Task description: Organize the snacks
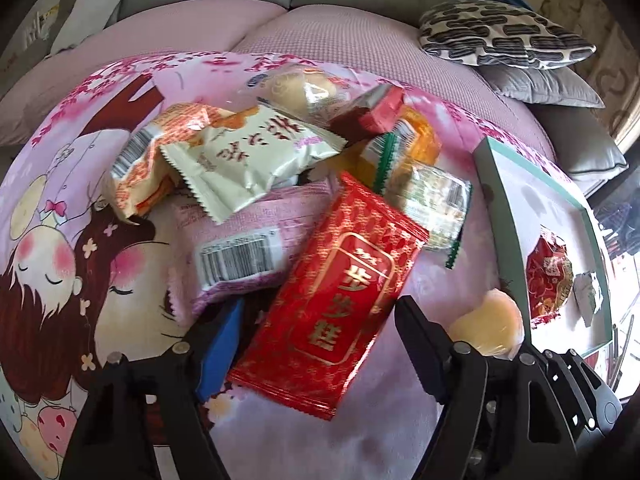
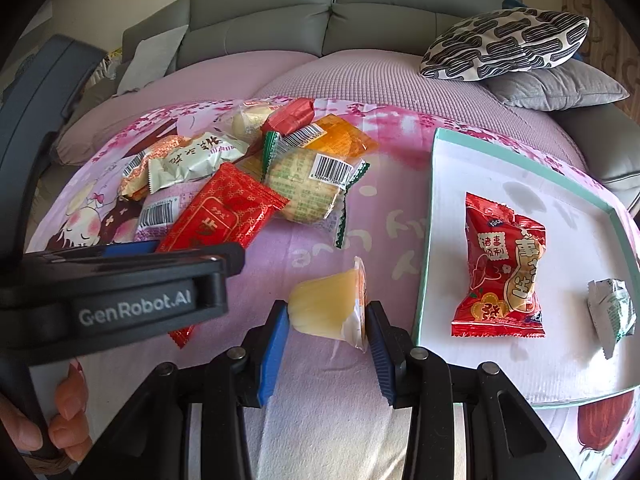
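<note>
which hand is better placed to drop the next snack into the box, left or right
Right. The right gripper is shut on the jelly cup right beside the box. The left gripper straddles the red packet with open jaws, farther from the box.

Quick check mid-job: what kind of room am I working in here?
Most likely a home living room. A grey sofa runs along the back, throw pillows sit at its right end, and the snacks lie on a cartoon-print blanket spread over the seat.
</note>
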The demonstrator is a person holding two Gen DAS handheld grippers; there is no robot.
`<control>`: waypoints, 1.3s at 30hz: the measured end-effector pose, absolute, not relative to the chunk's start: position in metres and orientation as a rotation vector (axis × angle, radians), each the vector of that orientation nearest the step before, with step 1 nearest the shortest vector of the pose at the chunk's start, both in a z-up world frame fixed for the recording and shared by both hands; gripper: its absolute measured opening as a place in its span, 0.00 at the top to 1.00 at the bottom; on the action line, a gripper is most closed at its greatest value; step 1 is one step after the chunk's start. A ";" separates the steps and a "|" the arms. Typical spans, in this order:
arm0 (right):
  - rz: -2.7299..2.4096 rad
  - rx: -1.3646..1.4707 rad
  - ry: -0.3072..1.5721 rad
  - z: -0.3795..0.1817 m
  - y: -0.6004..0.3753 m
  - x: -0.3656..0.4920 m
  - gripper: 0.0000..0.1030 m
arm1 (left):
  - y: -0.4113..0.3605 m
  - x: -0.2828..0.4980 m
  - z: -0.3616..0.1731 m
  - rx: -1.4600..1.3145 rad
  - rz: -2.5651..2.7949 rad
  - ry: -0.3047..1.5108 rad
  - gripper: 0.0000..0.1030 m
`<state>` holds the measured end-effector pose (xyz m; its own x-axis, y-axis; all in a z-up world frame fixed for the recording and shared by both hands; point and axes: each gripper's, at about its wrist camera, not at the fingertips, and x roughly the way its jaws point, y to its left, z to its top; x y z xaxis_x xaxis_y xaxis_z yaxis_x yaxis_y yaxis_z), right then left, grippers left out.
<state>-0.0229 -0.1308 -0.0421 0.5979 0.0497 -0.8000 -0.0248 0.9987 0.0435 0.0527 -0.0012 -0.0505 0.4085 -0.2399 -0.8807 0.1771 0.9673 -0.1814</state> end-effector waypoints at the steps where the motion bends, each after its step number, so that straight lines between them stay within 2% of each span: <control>1: 0.043 0.029 0.929 -0.042 -0.131 -0.023 0.59 | -0.004 0.053 -0.052 -0.051 -0.263 1.122 0.28; 19: 0.041 0.060 0.902 -0.036 -0.137 -0.026 0.61 | 0.003 0.052 -0.042 -0.094 -0.259 1.082 0.49; 39: 0.063 0.079 0.778 -0.010 -0.137 -0.036 0.62 | 0.014 0.042 -0.002 -0.140 -0.260 0.957 0.50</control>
